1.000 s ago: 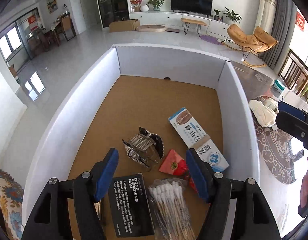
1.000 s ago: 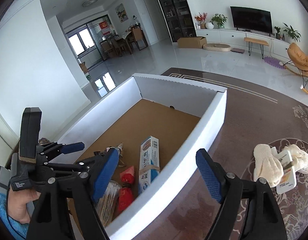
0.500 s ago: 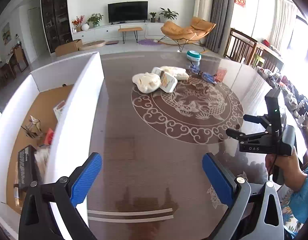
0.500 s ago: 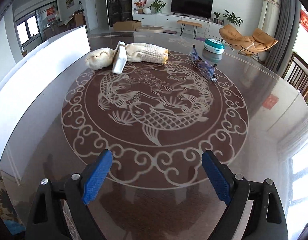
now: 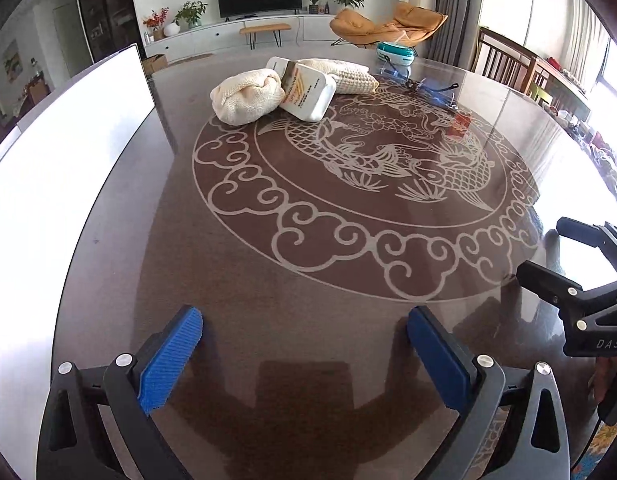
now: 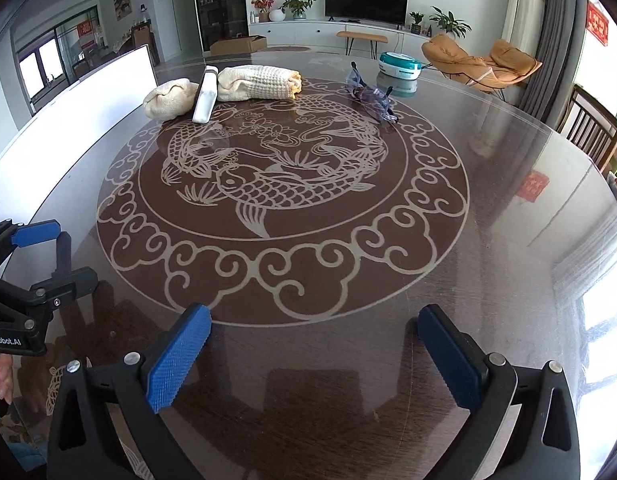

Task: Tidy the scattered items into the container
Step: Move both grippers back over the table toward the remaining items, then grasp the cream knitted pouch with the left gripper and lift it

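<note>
You're between pickups right now. Your left gripper (image 5: 304, 354) sits wide apart with nothing between the blue pads, and your right gripper (image 6: 316, 354) is opening its jaws, also empty, both hovering over bare glossy table (image 6: 488, 208).

The leftovers are all at the far side: a cream knit bundle (image 5: 244, 98), a white flat bottle (image 5: 308, 94) leaning on it, a rolled waffle towel (image 6: 258, 82), a crinkly clear plastic packet (image 6: 370, 98) and a teal-and-white round case (image 6: 398, 65). The white box (image 5: 88, 120) stands along the left edge, near the bundle.

Next move, I'd say: reach well forward and grab the bundle or bottle first, since they're closest to the box.

Readable stuff: "DAS" on the right gripper's body, and "enRobot.AI" on the left one. The bottle's orange label is too small to read.
</note>
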Motion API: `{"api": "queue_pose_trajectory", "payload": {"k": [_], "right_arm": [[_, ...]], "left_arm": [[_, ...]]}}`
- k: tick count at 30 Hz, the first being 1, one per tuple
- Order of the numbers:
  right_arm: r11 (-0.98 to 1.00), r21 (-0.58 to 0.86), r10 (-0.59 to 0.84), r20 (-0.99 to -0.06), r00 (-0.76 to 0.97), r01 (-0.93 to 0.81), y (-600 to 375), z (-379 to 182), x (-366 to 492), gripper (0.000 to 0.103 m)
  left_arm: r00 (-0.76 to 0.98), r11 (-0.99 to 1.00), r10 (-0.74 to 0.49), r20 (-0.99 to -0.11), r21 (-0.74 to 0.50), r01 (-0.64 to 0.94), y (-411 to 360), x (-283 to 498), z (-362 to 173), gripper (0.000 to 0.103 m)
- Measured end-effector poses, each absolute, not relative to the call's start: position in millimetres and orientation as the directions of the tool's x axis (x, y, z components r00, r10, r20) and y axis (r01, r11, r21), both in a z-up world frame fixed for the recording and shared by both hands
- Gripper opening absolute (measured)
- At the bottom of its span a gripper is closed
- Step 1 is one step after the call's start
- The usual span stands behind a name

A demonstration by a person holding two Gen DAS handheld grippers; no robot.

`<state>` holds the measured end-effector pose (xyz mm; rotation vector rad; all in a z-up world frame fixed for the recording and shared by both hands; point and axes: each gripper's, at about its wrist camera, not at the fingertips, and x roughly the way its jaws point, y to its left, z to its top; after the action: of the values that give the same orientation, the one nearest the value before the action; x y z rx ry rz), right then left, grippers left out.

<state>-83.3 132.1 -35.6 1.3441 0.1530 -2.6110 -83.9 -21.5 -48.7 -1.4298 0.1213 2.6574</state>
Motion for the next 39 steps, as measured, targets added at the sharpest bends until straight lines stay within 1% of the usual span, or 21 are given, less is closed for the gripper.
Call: {"api": "queue_pose_trajectory", "payload": {"k": [7,13,19,33,37,39], "right_arm": [[-0.975,0.000,-0.130,-0.814,-0.566,0.224,132,-36,-84,0.103],[-0.975,0.000,-0.130,-0.814,-0.566,0.224,132,-36,-84,0.103],[-0.974,0.000,-0.131,-0.814,-0.566,0.224,132,-36,-84,0.103],[-0.974,0.001,-0.131,-0.814,-0.566,0.224,132,-36,-83,0.103],[-0.974,0.001,-0.131,-0.814,-0.567,0.224,132,-36,-83,0.103],[-0.974,0.001,-0.131,-0.814,-0.567,0.224,132,-36,-83,0.103]], "left_arm": [[-0.566,-0.994,0.053,-0.822,0.011,-0.108,-33,-120,-48,0.103],[-0.567,-0.999,0.023,-0.824,0.007,-0.050,-43,-167,-47,0.103],[-0.569,-0.999,0.013,-0.822,0.006,-0.032,-45,-206,-47,0.103],[-0.573,-0.999,-0.024,-0.819,0.007,0.031,-49,-253,-48,0.103],[-0.574,-1.000,-0.013,-0.819,0.003,0.018,-49,-263,-47,0.103],[-0.584,-1.000,0.007,-0.812,-0.023,0.020,-52,-267,-45,0.103]]}}
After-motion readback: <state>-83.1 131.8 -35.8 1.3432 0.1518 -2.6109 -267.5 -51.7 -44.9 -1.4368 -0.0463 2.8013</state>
